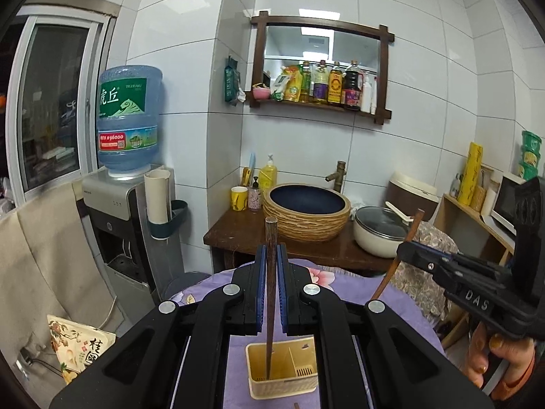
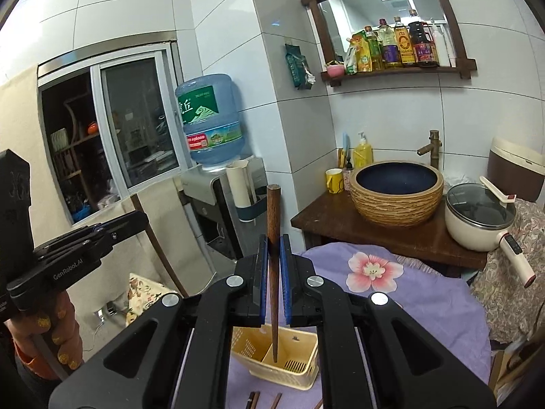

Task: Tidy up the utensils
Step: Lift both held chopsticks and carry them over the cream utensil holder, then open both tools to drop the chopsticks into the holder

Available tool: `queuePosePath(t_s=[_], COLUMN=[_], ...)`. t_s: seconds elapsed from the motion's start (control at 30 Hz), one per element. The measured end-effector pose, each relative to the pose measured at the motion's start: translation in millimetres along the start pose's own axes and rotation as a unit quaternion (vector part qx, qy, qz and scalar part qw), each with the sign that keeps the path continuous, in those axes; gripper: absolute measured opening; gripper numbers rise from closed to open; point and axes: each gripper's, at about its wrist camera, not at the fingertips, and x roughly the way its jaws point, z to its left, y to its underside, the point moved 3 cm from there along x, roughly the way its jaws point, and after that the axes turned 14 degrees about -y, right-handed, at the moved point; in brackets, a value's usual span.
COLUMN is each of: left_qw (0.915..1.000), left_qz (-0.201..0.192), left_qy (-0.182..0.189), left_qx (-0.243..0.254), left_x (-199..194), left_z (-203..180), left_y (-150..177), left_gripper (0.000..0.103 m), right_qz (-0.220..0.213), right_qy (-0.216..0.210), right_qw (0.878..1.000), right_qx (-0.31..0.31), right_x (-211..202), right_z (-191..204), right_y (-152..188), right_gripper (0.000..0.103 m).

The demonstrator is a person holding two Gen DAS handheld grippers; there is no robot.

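I take the cream plastic utensil holder (image 1: 282, 369) as my landmark; it sits on the surface under a purple floral cloth (image 2: 408, 293), and my own gripper frames cut off most of its sides in both wrist views. My left gripper (image 1: 271, 293) is pinched narrow on a dark wooden chopstick (image 1: 270, 293) held upright, thick end up, its thin tip reaching down inside the holder's left compartment; I cannot tell whether the tip touches the bottom. My right gripper (image 2: 274, 283) is likewise clamped narrow on a second dark wooden chopstick (image 2: 273, 272), upright with its tip over the divider of the holder, and from this angle I cannot say which compartment it is in. In the left view the right gripper appears up and to the right of the holder, its chopstick slanting, with the lower end hidden behind my left gripper's arm. On the near side of the holder, at the bottom edge of the right view, the ends of a few more chopsticks (image 2: 253, 400) lie on the cloth, cut off by the frame so I cannot count them. Beyond the holder stands a dark wooden stand with a woven-sided basin (image 1: 306, 213), and right of that a lidded cream electric pot (image 2: 477, 218) partly hidden by patterned fabric.
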Motion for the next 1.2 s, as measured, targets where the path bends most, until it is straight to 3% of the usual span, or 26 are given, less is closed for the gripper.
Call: queuePosePath(t_s=[0.2,0.47,0.73,0.8,0.87,0.9,0.93,1.0,1.07,1.2], left_qw=[0.9997,0.9966,0.9962,0.9961,0.9971,0.9978,0.9983,0.9988,0.9986,0.9971], left_qz=[0.021,0.081,0.082,0.083,0.068,0.057,0.047,0.035,0.036,0.062], left_qy=[-0.003,-0.015,-0.030,-0.028,-0.034,-0.035,-0.035,-0.035,-0.037,-0.037], left_qx=[-0.016,-0.007,-0.001,0.003,0.002,-0.001,-0.003,0.000,0.006,0.024], left_x=[34,84,96,95,88,82,77,65,57,43], left_z=[-3,-10,-10,-12,-11,-10,-9,-7,-6,-5], left_y=[27,96,117,118,117,116,116,120,127,163], left_gripper=[0.007,0.007,0.007,0.017,0.051,0.059,0.068,0.071,0.086,0.089], right_qz=[0.027,0.087,0.082,0.079,0.079,0.075,0.069,0.065,0.069,0.100], right_qy=[0.020,0.035,0.048,0.055,0.055,0.057,0.064,0.075,0.083,0.094], right_qw=[0.999,0.996,0.995,0.995,0.995,0.995,0.995,0.994,0.993,0.990], right_qx=[0.000,0.014,0.025,0.029,0.034,0.036,0.037,0.035,0.038,0.027], right_x=[38,80,87,86,82,79,74,65,54,39], right_z=[-15,-37,-51,-54,-57,-57,-58,-60,-62,-62], right_y=[31,95,108,109,112,113,114,119,130,169], right_gripper=[0.008,0.008,0.008,0.012,0.029,0.039,0.042,0.042,0.043,0.051])
